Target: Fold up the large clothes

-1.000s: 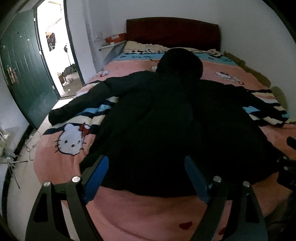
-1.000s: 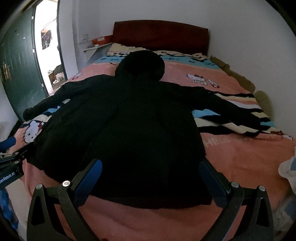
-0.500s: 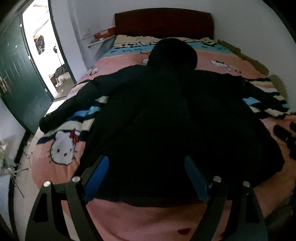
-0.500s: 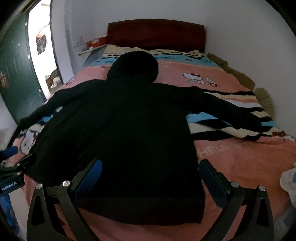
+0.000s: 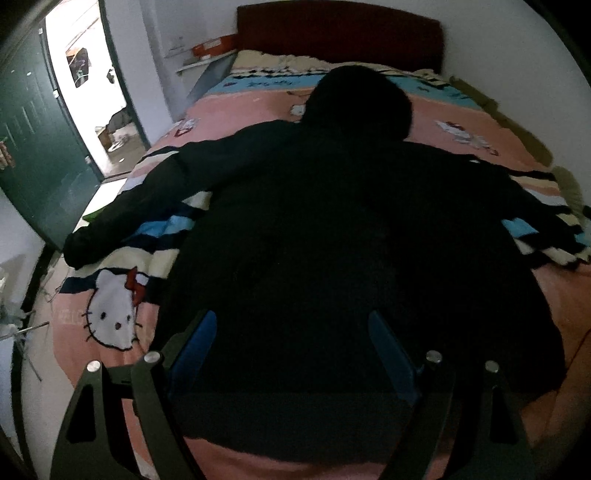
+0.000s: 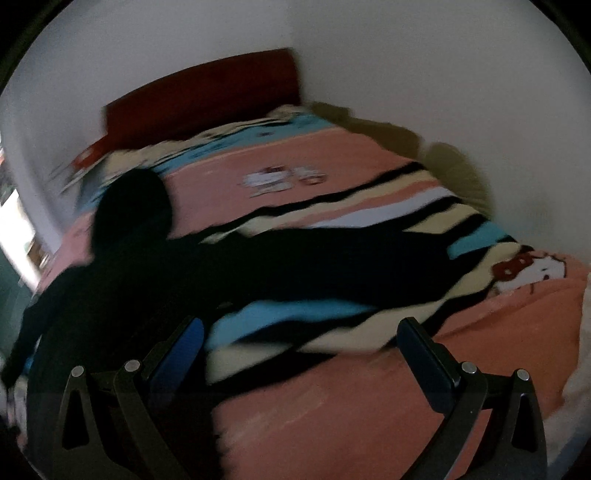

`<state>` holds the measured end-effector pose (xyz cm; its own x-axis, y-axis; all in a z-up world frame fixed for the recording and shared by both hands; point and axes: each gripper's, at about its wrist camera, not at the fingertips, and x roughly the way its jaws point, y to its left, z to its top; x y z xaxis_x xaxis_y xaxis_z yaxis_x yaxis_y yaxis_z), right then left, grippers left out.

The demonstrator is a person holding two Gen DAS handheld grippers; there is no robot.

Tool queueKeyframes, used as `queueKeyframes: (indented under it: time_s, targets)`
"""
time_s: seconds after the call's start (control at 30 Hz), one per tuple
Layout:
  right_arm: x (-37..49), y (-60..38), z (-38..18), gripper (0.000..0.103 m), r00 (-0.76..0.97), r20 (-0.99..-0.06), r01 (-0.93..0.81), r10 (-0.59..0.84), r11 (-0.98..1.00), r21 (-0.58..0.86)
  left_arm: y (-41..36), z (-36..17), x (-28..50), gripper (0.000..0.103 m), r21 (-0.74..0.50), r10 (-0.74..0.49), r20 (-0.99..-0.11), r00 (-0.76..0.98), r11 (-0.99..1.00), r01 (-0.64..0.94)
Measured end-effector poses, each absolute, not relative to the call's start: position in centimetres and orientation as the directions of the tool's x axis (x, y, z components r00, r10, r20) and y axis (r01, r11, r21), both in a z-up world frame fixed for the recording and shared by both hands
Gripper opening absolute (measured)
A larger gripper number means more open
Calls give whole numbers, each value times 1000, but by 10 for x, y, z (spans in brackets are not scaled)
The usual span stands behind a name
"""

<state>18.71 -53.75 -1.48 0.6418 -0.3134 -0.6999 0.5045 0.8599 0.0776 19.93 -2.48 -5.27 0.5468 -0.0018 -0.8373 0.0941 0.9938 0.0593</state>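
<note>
Large black hooded padded jacket is laid flat, back up, on the pink cartoon-print bed blanket, hood far, hem near. Long axis runs near to far. Right sleeve extends rightward, ahead of the right hand-held gripper, which is nearer it. Left hand-held gripper is poised over the hem. Both are wide open, nothing held.

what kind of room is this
Most likely a home bedroom. A bed with a dark red wooden headboard stands against white walls, covered by a pink cartoon-cat blanket. A black hooded jacket lies spread on it, and a dark green door stands open.
</note>
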Motion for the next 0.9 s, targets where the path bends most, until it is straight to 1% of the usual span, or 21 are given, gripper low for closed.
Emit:
queueKeyframes:
  time_s: [0.1,0.2,0.4,0.5,0.53,0.6,0.67,0.7,0.73,0.8,0.87,0.9]
  targets:
    - [206,-592,-24,103,602,-711,578,-364,813,74,-22,-58,216,84,59,18,-850,526,996,62]
    - [223,-642,-38,102,559,-731,635,-393,769,72,-24,-61,229,84,88,59,-847,528,996,31]
    - [242,-724,-81,102,507,-782,717,-363,682,148,-30,-62,249,84,100,83,-840,536,995,2]
    - [246,-748,-101,100,483,-798,740,-360,655,153,-31,-64,256,84,101,92,-842,532,995,-12]
    - [247,-751,-107,97,475,-803,745,-359,649,151,-31,-65,257,84,107,98,-841,532,994,-15]
    - [249,-761,-118,87,468,-816,750,-341,641,162,-32,-68,259,84,109,103,-844,527,994,-20]
    - [251,-770,-133,73,459,-833,751,-309,637,177,-33,-71,260,84,104,102,-849,518,994,-26]
    - [250,-773,-139,69,451,-841,754,-299,632,180,-34,-72,260,84,100,100,-852,514,995,-26]
    - [249,-774,-143,64,447,-845,757,-293,627,183,-35,-73,259,84,99,99,-853,513,995,-26]
    - [246,-777,-149,51,467,-840,749,-276,628,211,-38,-73,257,84,96,92,-853,514,995,-19]
    - [243,-777,-147,28,495,-827,736,-267,635,236,-41,-71,255,84,95,89,-850,520,995,-15]
    - [241,-776,-143,24,514,-815,728,-266,638,250,-41,-70,253,84,93,87,-847,524,996,-14]
